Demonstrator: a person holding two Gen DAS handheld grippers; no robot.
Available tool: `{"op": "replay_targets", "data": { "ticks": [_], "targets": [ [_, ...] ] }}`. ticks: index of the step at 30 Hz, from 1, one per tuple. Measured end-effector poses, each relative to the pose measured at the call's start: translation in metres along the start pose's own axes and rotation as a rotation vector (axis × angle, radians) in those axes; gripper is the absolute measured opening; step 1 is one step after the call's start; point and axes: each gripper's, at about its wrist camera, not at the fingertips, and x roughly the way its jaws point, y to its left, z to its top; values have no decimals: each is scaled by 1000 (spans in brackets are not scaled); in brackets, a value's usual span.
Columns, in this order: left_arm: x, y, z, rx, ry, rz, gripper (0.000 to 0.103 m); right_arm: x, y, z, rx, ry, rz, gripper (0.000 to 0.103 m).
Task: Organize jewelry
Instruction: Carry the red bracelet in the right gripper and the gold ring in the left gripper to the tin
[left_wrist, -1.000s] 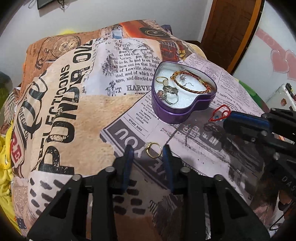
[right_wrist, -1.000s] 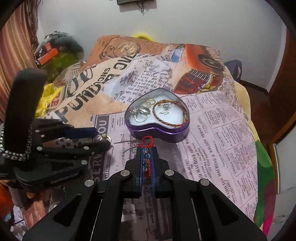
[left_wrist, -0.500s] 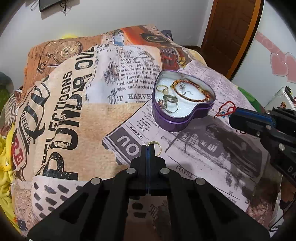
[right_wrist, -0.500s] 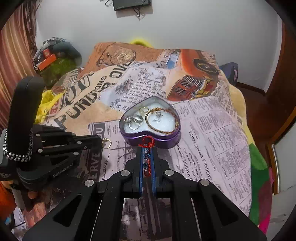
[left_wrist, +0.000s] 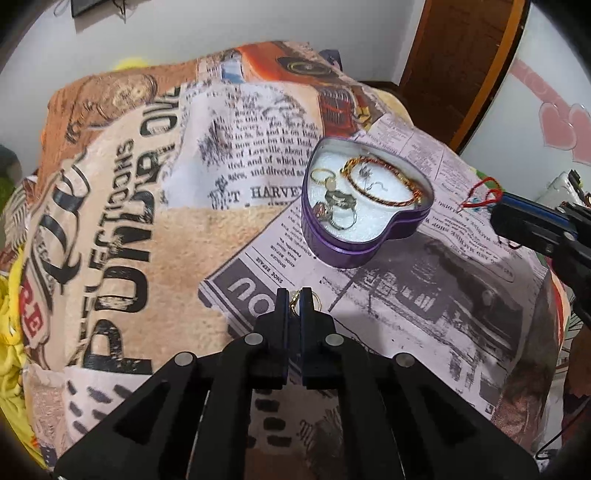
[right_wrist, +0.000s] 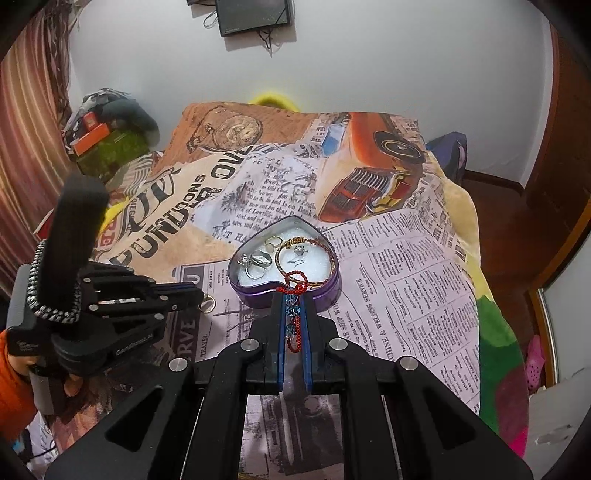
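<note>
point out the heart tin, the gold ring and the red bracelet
heart tin (left_wrist: 332, 243), left wrist view, purple side wall
gold ring (right_wrist: 208, 305), right wrist view, its band
red bracelet (right_wrist: 294, 277), right wrist view, its top loop

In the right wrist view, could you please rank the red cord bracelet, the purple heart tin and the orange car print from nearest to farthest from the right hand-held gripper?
1. Red cord bracelet: clamped in the right hand-held gripper.
2. Purple heart tin: just beyond the tips.
3. Orange car print: far end of the blanket.

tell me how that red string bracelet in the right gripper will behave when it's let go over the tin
The red string bracelet is probably floppy: its loop droops past the right gripper tips. It looks light, so it may snag on the pads instead of dropping cleanly. Over the heart tin, it should land limp and not roll.
</note>
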Motion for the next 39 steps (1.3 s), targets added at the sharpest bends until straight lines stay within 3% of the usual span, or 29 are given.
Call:
{"op": "replay_targets", "data": {
  "ticks": [16,26,39],
  "targets": [
    [16,-4,7,29,21,-15,6,7,-4,-1,6,15,-2,7],
    [-6,-17,1,78,-67,40,5,2,-5,10,6,-13,-8,7],
    [-39,-21,28,60,-170,10,5,1,-11,28,15,-54,-4,7]
  ]
}}
